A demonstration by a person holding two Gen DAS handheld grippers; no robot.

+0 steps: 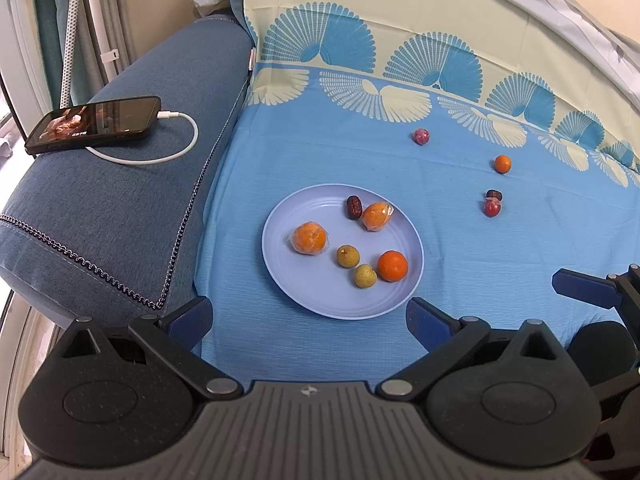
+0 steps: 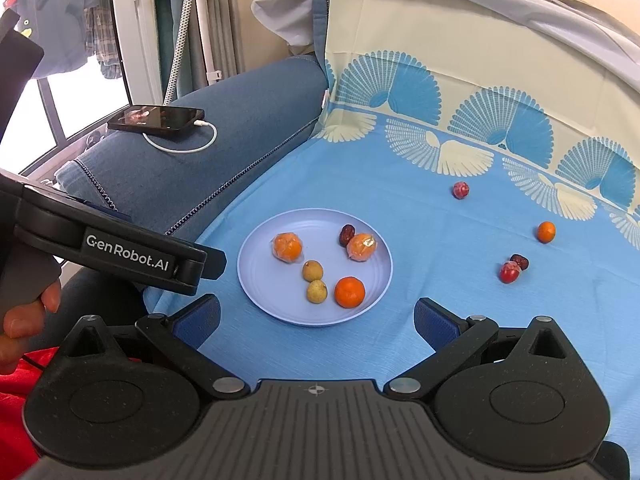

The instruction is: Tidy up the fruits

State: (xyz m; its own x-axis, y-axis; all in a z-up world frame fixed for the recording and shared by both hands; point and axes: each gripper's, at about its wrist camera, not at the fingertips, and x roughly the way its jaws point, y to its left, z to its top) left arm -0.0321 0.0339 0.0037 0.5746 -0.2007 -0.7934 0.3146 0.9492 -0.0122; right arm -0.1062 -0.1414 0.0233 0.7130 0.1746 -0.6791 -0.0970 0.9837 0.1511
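A light purple plate (image 1: pixel 312 300) (image 2: pixel 272 308) lies on the blue cloth. It holds two wrapped oranges (image 1: pixel 309 238) (image 2: pixel 287 247), a bare orange (image 1: pixel 392 266) (image 2: pixel 349 291), two small yellow-green fruits (image 1: pixel 348 256) (image 2: pixel 312 271) and a dark date (image 1: pixel 354 207) (image 2: pixel 346 235). Loose on the cloth to the right lie a wrapped red fruit (image 1: pixel 421 136) (image 2: pixel 461 190), a small orange (image 1: pixel 502 164) (image 2: pixel 546 232), and a red fruit (image 1: pixel 492 207) (image 2: pixel 509 272) touching a dark date (image 1: pixel 494 194) (image 2: pixel 520 261). My left gripper (image 1: pixel 308 318) is open and empty, just before the plate's near rim. My right gripper (image 2: pixel 316 322) is open and empty, also before the plate.
A black phone (image 1: pixel 94 124) (image 2: pixel 156 117) on a white charging cable lies on the blue sofa arm (image 1: pixel 120 208) at left. The patterned cloth rises up a backrest (image 1: pixel 400 12) behind. The left gripper's body (image 2: pixel 120 254) shows at left in the right wrist view.
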